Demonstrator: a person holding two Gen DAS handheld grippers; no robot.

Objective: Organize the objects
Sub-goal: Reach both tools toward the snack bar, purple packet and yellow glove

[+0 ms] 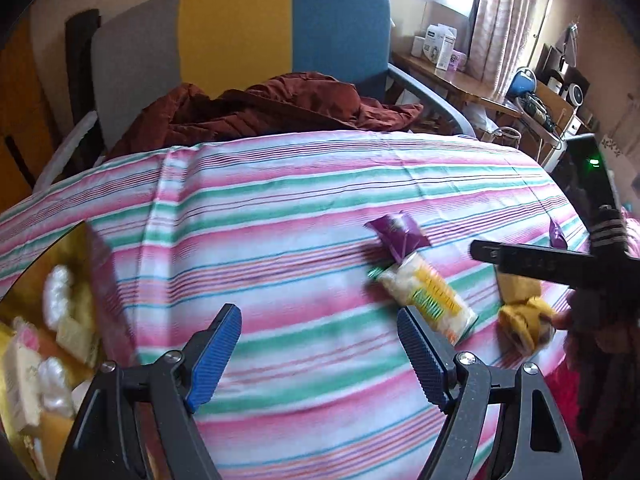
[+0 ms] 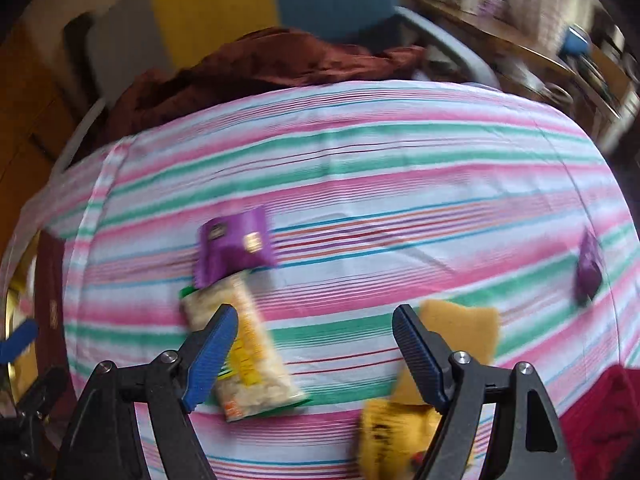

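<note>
Snack packets lie on a striped cloth (image 1: 280, 200). In the left wrist view my left gripper (image 1: 320, 344) hangs open over bare cloth. A white and yellow packet (image 1: 428, 296) lies just past its right finger, with a purple packet (image 1: 400, 232) touching the packet's far end. A yellow packet (image 1: 524, 312) lies further right, under the right tool's black body (image 1: 532, 260). In the blurred right wrist view my right gripper (image 2: 316, 320) is open with nothing between its pads. The white and yellow packet (image 2: 248, 360) sits under its left finger and the yellow packet (image 2: 460, 328) behind its right finger. The purple packet (image 2: 234, 244) lies ahead.
A gold-lined box (image 1: 24, 280) holding several wrapped snacks sits at the cloth's left edge. Another purple packet (image 2: 588, 268) lies far right. A brown jacket (image 1: 260, 108) lies on a chair (image 1: 240, 32) beyond the cloth. A red sleeve (image 2: 600, 412) shows at lower right, and a cluttered desk (image 1: 460, 80) stands at back right.
</note>
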